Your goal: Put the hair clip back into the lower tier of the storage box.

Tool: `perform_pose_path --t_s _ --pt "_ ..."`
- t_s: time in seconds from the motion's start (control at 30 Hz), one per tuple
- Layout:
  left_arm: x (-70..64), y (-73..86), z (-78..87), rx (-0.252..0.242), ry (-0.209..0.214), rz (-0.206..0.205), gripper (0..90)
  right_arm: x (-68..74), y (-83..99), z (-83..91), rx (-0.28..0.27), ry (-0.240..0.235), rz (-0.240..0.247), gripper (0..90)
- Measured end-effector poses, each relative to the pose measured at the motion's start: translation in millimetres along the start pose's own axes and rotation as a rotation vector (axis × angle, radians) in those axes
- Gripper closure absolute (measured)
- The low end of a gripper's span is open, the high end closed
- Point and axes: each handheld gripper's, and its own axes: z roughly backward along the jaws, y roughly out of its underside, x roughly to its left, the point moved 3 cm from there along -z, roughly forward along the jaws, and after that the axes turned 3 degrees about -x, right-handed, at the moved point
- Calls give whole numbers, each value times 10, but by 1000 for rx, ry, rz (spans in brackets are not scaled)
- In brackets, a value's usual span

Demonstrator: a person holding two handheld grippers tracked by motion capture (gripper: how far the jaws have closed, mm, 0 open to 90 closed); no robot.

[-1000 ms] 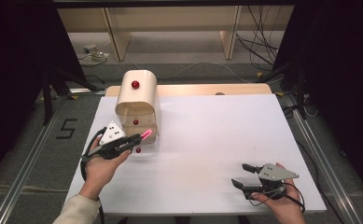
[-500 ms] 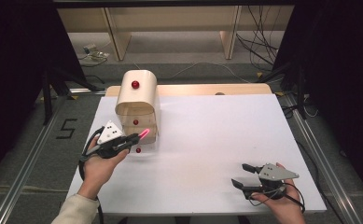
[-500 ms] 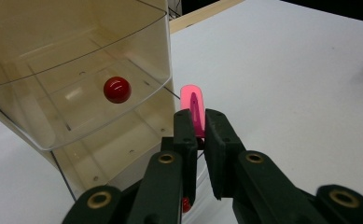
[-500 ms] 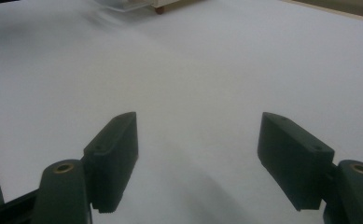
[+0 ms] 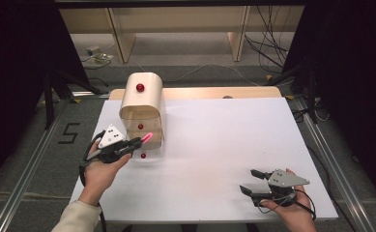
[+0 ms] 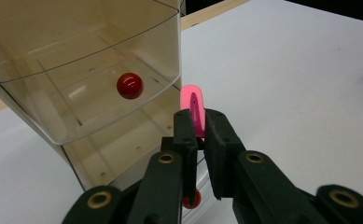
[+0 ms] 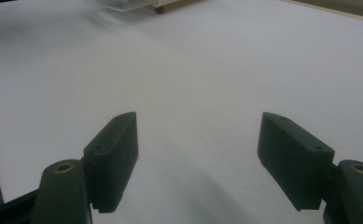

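The left gripper [image 5: 136,141] sat at about 9 o'clock on the white tabletop [image 5: 224,145], held in the person's left hand [image 5: 98,169]. Its fingers [image 6: 184,135] were pressed together on a pink piece [image 6: 191,108] (flat and rounded at the tip, what it was I could not tell), which stuck out past the fingertips. In the high view that pink piece [image 5: 147,137] pointed toward 2 o'clock and lay just at the front of the drawer unit [image 5: 142,108].

The unit was a small translucent beige cabinet with a rounded top, standing at about 11 o'clock on the tabletop. It carried 3 red knobs: 1 on the top face [image 5: 140,87], 1 on the middle drawer [image 5: 140,126], and 1 lowest and nearest the person [image 5: 143,155]. In the left gripper view the middle drawer [image 6: 86,79] stood pulled out, clear-walled, and the open cavity below it lay just behind the pink piece. The low knob [image 6: 191,200] showed between the fingers at the bottom of that view.

The right gripper [image 5: 254,182] rested at about 5 o'clock near the tabletop's near edge, well apart from the unit, in the right hand [image 5: 292,205]. Its fingers [image 7: 114,154] were spread wide with nothing between them.
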Motion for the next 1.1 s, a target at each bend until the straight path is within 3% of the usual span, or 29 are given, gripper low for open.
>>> perform_pose_path --t_s 1.1 --pt "91 73 -25 33 -17 21 832 1 -2 -2 -2 1 -3 299"
